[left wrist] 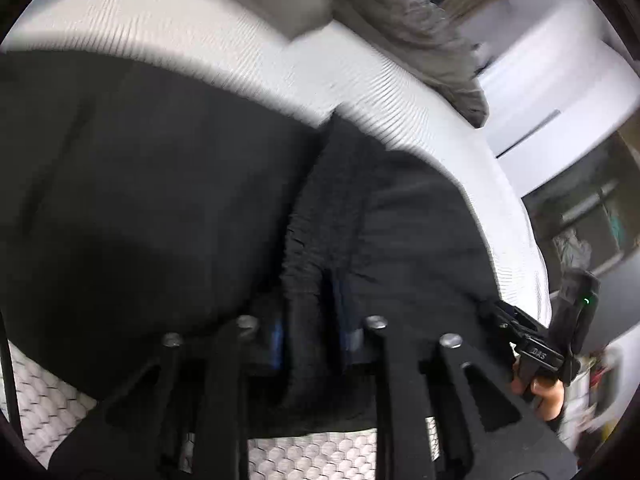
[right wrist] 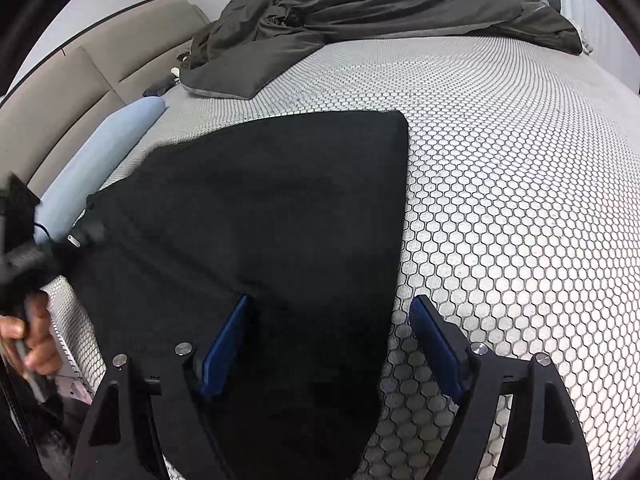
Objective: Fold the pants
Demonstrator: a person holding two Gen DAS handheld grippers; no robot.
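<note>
Black pants [right wrist: 272, 216] lie folded flat on the honeycomb-patterned bed [right wrist: 520, 200]. In the left wrist view the pants [left wrist: 140, 184] fill the frame, with the gathered waistband [left wrist: 320, 220] bunched up. My left gripper [left wrist: 310, 336] is shut on that waistband fabric. It also shows in the right wrist view [right wrist: 86, 236] at the pants' left edge. My right gripper [right wrist: 332, 336] is open, one finger over the pants' near edge and the other over the bed. It shows in the left wrist view [left wrist: 532, 344], held in a hand, at the pants' right edge.
A dark grey duvet [right wrist: 360, 4] is heaped at the far end of the bed. A light blue bolster [right wrist: 104, 152] lies along the left edge by a beige headboard [right wrist: 72, 76]. White furniture [left wrist: 560, 80] stands beyond the bed.
</note>
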